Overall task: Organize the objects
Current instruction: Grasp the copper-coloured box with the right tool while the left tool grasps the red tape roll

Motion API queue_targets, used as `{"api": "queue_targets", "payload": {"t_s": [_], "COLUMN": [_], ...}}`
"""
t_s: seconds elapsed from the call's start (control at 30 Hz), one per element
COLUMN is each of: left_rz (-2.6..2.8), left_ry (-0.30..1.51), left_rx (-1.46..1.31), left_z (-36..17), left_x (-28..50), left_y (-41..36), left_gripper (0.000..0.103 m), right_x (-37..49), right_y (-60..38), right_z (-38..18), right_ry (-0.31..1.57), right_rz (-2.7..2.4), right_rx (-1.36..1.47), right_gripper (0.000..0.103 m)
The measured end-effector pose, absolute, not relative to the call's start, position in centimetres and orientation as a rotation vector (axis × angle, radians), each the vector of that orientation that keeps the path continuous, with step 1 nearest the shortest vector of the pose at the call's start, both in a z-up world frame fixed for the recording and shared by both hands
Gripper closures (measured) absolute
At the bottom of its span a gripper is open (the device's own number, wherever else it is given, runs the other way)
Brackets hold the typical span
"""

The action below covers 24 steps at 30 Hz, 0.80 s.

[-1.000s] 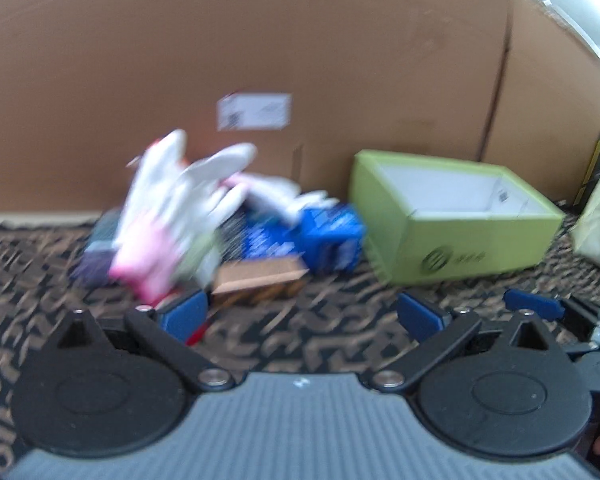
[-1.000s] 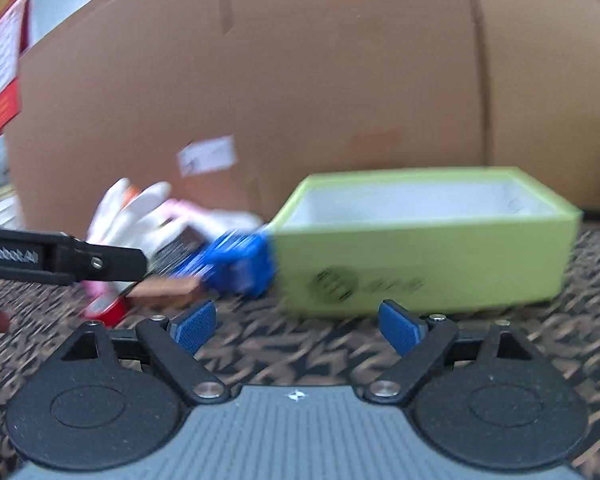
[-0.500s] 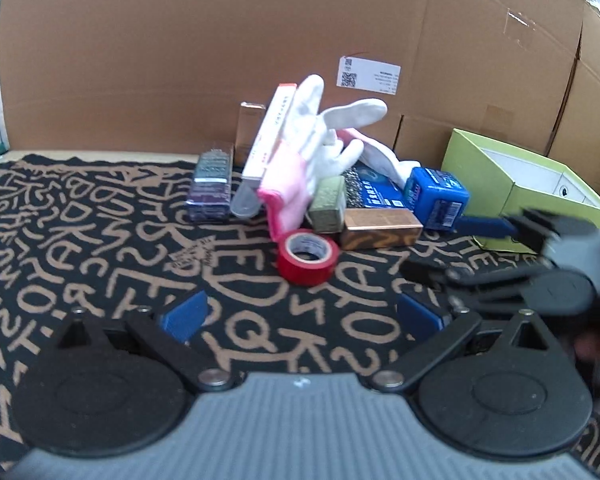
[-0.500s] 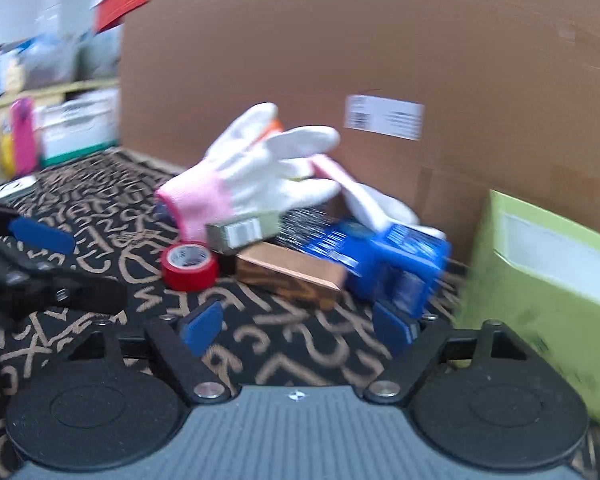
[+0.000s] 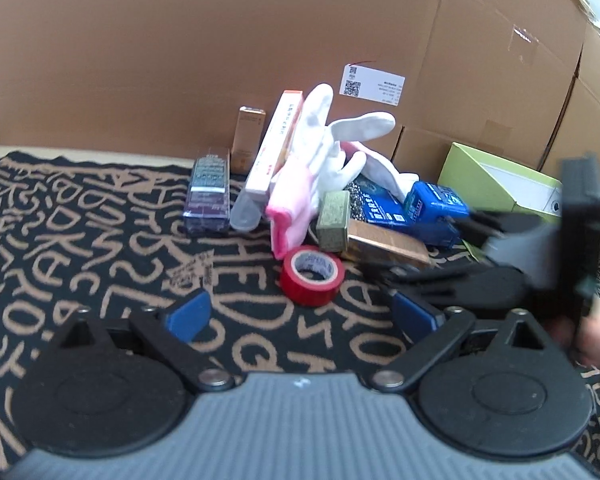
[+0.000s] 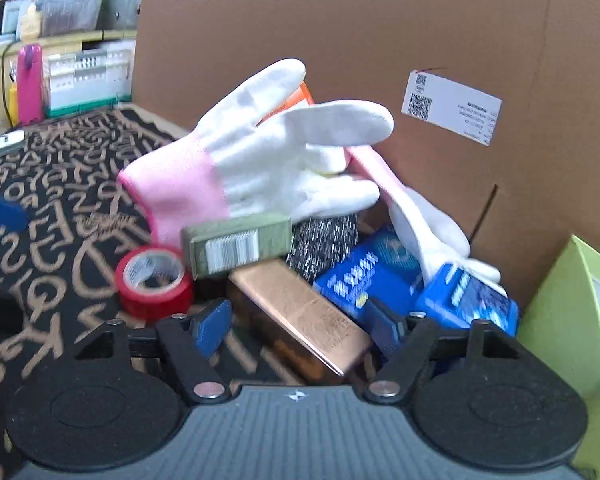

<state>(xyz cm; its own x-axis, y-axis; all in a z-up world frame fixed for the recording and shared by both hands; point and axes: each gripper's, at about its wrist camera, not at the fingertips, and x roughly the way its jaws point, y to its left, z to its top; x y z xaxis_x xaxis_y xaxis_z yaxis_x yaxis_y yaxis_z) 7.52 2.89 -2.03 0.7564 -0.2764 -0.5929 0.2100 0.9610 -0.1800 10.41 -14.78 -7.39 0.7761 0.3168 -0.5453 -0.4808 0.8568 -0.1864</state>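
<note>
Already narrowing, the right gripper (image 6: 296, 330) straddled the copper box (image 6: 300, 312), pads not yet touching. At its ten o'clock, the olive box (image 6: 236, 246) leaned on it; pulling could topple the glove (image 6: 260, 164) pile. The left gripper (image 5: 300, 316) hung spread, empty.

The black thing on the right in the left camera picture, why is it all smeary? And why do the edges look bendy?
Left wrist view: the other tongs are smeared by motion blur, while the red tape and glove look fairly sharp. Right wrist view: the blue boxes and green box are a bit soft. Both views: the fisheye lens bends the cardboard wall and darkens the corners.
</note>
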Motion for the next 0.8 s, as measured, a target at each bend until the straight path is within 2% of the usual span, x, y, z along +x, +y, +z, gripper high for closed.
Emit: {"api": "queue_targets", "payload": {"t_s": [0.07, 0.1, 0.13, 0.3, 0.4, 0.47, 0.63, 0.8], "left_rz": [-0.273, -0.278, -0.283, -0.25, -0.252, -0.269, -0.31, -0.41], "left_ry": [0.67, 0.677, 0.684, 0.7, 0.733, 0.715, 0.705, 0.732], "left_rx": [-0.093, -0.088, -0.083, -0.011, 0.001, 0.02, 0.069, 0.088], "left_z": [-2.3, -2.5, -2.7, -4.0, -4.8, -5.0, -4.9, -4.4], "left_x": [8.6, 9.3, 10.0, 13.1, 14.2, 13.9, 11.6, 7.6], "left_y": [2.4, 2.0, 1.5, -0.7, -1.0, -1.1, -1.1, -0.9], "left_gripper": [0.014, 0.017, 0.019, 0.02, 0.046, 0.056, 0.057, 0.057], "right_x": [8.6, 7.5, 6.6, 3.7, 3.9, 4.6, 4.4, 0.4], "right_y": [-15.2, -15.4, -15.7, -16.5, -16.6, -16.4, -16.5, -19.3], "right_z": [-7.0, -6.8, -6.8, -7.3, -7.1, -6.9, -7.5, -7.8], "right_ry": [0.542, 0.552, 0.579, 0.582, 0.557, 0.552, 0.556, 0.58], "right_rz": [0.425, 0.43, 0.428, 0.409, 0.38, 0.38, 0.331, 0.3], "right_rx": [-0.295, -0.271, -0.237, -0.124, -0.096, -0.073, -0.031, 0.068], "right_gripper": [0.047, 0.059, 0.067, 0.067, 0.067, 0.067, 0.069, 0.069]}}
